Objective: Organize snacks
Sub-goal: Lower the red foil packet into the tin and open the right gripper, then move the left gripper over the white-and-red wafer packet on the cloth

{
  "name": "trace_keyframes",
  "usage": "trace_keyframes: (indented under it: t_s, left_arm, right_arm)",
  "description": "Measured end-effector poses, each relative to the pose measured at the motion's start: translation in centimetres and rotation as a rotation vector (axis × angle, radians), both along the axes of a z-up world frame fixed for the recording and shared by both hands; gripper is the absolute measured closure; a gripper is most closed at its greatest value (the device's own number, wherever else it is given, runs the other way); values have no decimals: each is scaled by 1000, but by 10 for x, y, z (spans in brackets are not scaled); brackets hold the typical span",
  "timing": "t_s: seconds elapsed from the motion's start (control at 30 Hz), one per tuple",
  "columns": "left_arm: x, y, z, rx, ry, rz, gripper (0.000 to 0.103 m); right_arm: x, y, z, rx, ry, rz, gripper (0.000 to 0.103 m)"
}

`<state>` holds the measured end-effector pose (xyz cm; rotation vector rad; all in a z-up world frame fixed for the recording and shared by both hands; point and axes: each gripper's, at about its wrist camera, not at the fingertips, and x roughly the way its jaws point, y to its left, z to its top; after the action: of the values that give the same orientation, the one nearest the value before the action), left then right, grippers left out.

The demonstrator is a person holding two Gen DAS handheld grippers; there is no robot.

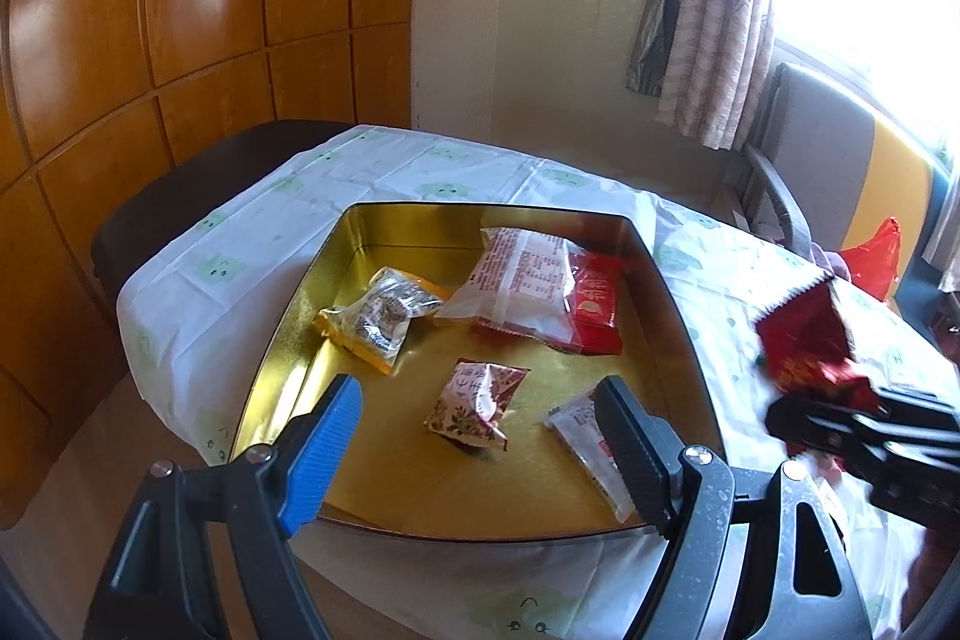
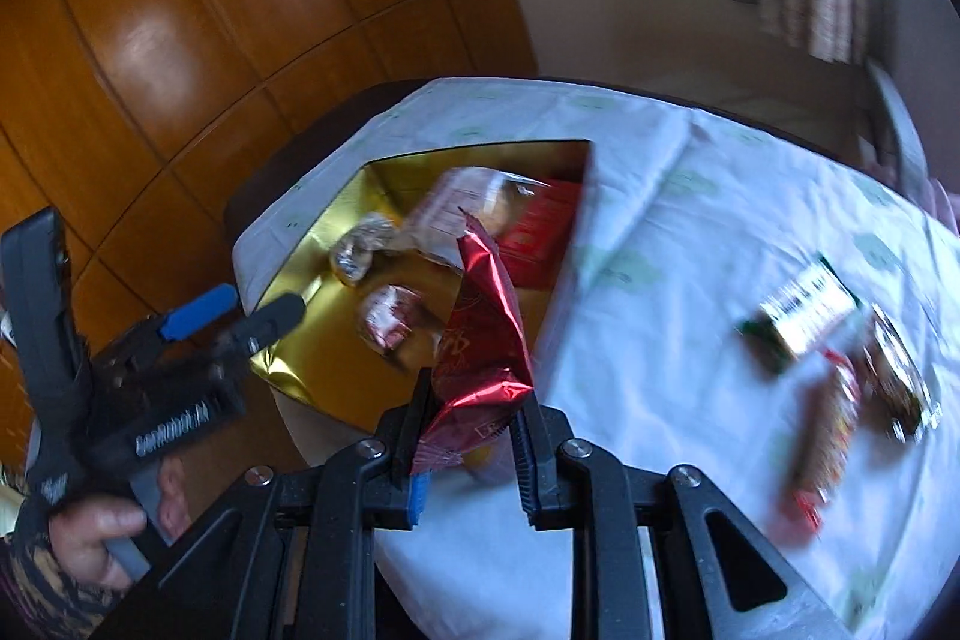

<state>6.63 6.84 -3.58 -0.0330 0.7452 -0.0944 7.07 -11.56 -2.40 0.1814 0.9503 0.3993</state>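
The right gripper [image 2: 468,436] clamps a light, crinkly red foil snack packet [image 2: 480,340] beside the gold tin [image 1: 672,292], pinching its bottom edge; the left gripper [image 1: 480,424] hangs spread apart.

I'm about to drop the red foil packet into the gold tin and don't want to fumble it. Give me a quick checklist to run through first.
1. Right tongs shut on the red foil packet: ok, its lower end is pinched between both fingers.
2. Packet over the gold tin: not ok in the left wrist view, where it hangs beyond the tin's right wall, over the tablecloth.
3. Free floor space in the tin: ok, bare gold shows among the five snacks in it.
4. Left tongs out of the way: not ok, they are open, over the tin's near side.
5. Snacks left on the cloth: ok, visible but blurred.
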Motion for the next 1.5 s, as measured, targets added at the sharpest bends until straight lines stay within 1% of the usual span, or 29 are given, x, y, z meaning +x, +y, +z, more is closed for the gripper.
trace_keyframes:
  t_s: [0.03,0.13,0.23,0.3,0.57,0.83,1.13,1.5]
  left_arm:
    - [0,2,-1,-2,3,3,22]
    - [2,5,-5,-2,13,10,22]
    - [2,8,-8,-3,22,13,22]
    - [2,9,-10,-1,23,17,22]
    - [1,5,-14,2,32,11,22]
    - [-5,-6,-12,4,28,-13,22]
    - [-14,-19,-9,12,20,-43,22]
    - [-23,-31,-7,17,14,-78,22]
  right_arm:
    - [8,7,-3,-4,6,6,77]
    - [29,18,-20,-43,40,9,72]
    - [35,18,-31,-61,58,-26,72]
    - [29,15,-33,-39,55,-29,72]
    - [4,2,-33,-41,32,-76,72]
    - [-15,-10,-25,-47,2,-121,72]
    - [-32,-19,-18,-85,-30,-166,72]
    - [-58,-38,-14,-149,-68,-265,72]
